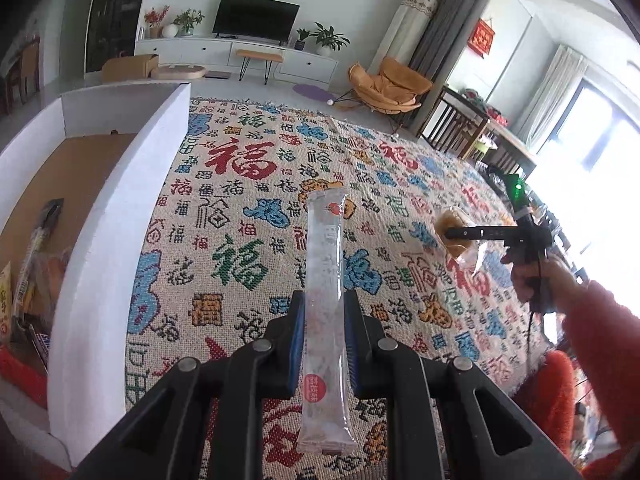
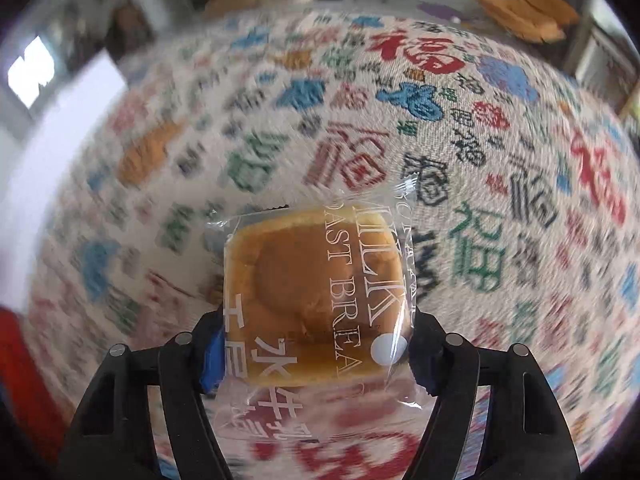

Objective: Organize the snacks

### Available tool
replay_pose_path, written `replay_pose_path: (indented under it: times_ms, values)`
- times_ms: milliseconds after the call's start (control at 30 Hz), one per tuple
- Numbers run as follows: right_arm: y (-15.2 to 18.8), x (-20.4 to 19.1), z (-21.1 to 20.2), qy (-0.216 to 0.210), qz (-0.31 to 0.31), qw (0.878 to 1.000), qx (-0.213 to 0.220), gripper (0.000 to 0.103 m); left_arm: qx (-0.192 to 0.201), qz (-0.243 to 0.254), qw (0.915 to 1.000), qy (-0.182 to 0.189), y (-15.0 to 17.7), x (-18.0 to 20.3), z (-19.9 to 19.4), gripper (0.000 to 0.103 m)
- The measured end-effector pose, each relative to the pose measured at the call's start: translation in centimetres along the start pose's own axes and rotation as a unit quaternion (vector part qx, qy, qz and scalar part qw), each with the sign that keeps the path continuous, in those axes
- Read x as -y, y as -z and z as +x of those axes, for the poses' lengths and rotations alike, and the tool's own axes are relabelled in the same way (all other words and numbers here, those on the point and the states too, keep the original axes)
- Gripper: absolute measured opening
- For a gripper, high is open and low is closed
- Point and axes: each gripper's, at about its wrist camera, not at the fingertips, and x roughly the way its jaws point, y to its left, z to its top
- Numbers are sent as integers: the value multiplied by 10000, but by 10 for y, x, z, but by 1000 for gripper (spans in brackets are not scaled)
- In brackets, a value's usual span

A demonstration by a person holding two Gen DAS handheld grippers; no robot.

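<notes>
My left gripper [image 1: 325, 300] is shut on a long clear snack stick packet [image 1: 325, 240] with a red dot at each end; the packet points away from me above the patterned cloth [image 1: 240, 168]. To the right, a hand in a red sleeve [image 1: 600, 328] holds my right gripper [image 1: 450, 234], raised over the cloth. In the right wrist view, that gripper [image 2: 318, 328] is shut on a clear packet of square milk bread [image 2: 312, 272], with the blue pads pressing on both sides. The same bread packet [image 1: 460, 250] hangs in the air in the left wrist view.
A white-walled box [image 1: 120, 200] with a brown floor stands at the left, and several snack packets [image 1: 32, 272] lie in its near end. The cloth covers a wide surface. Behind it are a TV cabinet [image 1: 240, 52], an orange chair [image 1: 388, 84] and a wooden table [image 1: 472, 120].
</notes>
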Motion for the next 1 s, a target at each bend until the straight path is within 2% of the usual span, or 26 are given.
replay_pose_path:
  times_ms: [33,100,167,267,333,400,467,500,533,600,667,700,733,767,800,867,900,967,1000]
  values:
    - [1,-5,-10,-291,250,9991,156,73,20,-92,9999,64,-3,-6,-4,18]
    - [-5,-36,-32,-891,320,9944,467,73,115,-333,9993,152,-13,-24,-17,18]
    - [-22,-85,-54,-1478,248,9861,720,73,365,-514,9980,36,-27,-47,-38,18]
    - [-57,-185,-75,-2300,-128,9684,960,73,681,-673,9941,-518,-43,-85,-68,18]
    - [-80,-255,-77,-2647,-409,9582,1003,74,768,-705,9892,-1028,-50,-110,-82,18]
    - [-103,-334,-70,-2903,-669,9495,987,76,846,-734,9789,-1710,-53,-135,-96,20]
    - [-116,-394,-57,-2924,-701,9486,991,78,855,-793,9679,-2226,-53,-158,-106,39]
    - [-123,-421,-47,-2827,-706,9523,905,80,844,-858,9619,-2456,-52,-170,-111,65]
    - [-127,-439,-40,-2692,-750,9562,870,80,865,-894,9575,-2604,-51,-176,-115,84]
    - [-131,-478,-33,-2218,-953,9643,1086,80,1009,-849,9477,-2906,-45,-183,-126,86]
    - [-130,-496,-37,-1946,-1187,9650,1297,80,1034,-749,9373,-3244,-41,-181,-132,88]
    - [-127,-504,-40,-1862,-1349,9639,1345,80,1037,-707,9273,-3527,-40,-179,-134,90]
    - [-124,-509,-45,-1832,-1494,9615,1398,80,1097,-610,9101,-3948,-39,-173,-136,93]
    - [-120,-512,-50,-1767,-1643,9589,1492,80,1160,-545,9001,-4164,-37,-166,-137,95]
    - [-114,-515,-55,-1647,-1794,9563,1616,80,1213,-551,8943,-4272,-36,-161,-139,101]
    - [-102,-516,-60,-1381,-2065,9527,1752,80,1308,-781,8842,-4416,-32,-156,-142,103]
    - [-104,-510,-57,-1317,-2144,9519,1746,80,1366,-883,8756,-4548,-29,-154,-143,103]
    - [-95,-512,-49,-1157,-2290,9533,1590,80,1563,-1072,8507,-4904,-23,-150,-146,103]
    - [-92,-513,-45,-1095,-2327,9551,1471,80,1581,-1075,8490,-4926,-21,-150,-146,103]
